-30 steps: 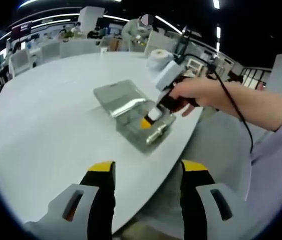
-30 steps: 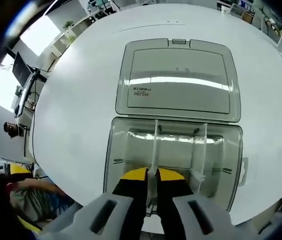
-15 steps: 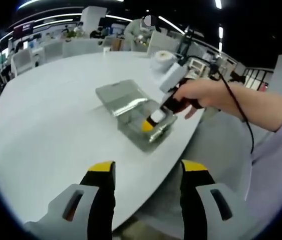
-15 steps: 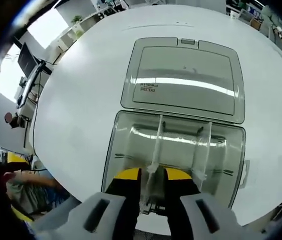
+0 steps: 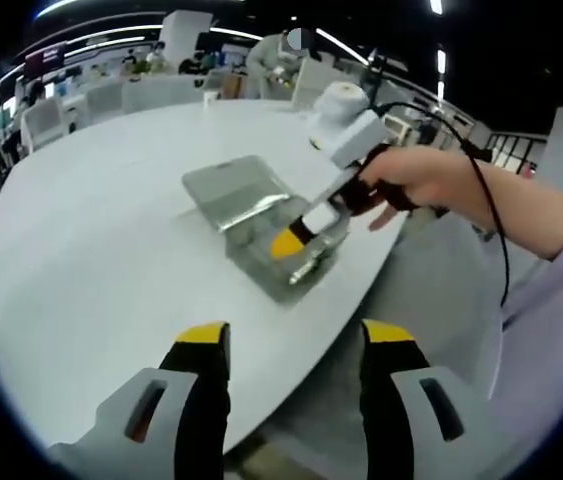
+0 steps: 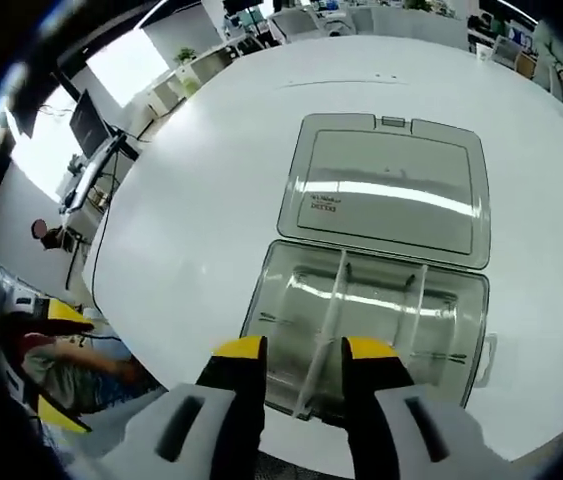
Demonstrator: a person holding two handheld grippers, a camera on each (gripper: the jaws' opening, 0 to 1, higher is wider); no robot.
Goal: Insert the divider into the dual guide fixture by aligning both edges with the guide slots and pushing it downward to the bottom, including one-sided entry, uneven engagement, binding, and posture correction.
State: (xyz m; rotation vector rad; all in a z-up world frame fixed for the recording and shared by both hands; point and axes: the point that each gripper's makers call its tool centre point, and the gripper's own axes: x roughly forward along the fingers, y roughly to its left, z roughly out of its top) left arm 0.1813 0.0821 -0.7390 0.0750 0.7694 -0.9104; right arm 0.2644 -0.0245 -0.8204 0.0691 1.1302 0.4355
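Now the right tool (image 6: 301, 350) gapes above the divider (image 6: 323, 335).

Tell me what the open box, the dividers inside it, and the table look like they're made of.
The box looks like clear, glossy plastic: the table shows through its walls and light streaks glare on its open lid. The dividers seem the same transparent plastic, thin and stiff. The table looks smooth, matte white, perhaps laminate; that can't be settled.

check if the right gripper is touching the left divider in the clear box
Apart. In the right gripper view the right gripper is open, and the left divider stands in the clear box with clear gaps to both yellow-tipped jaws.
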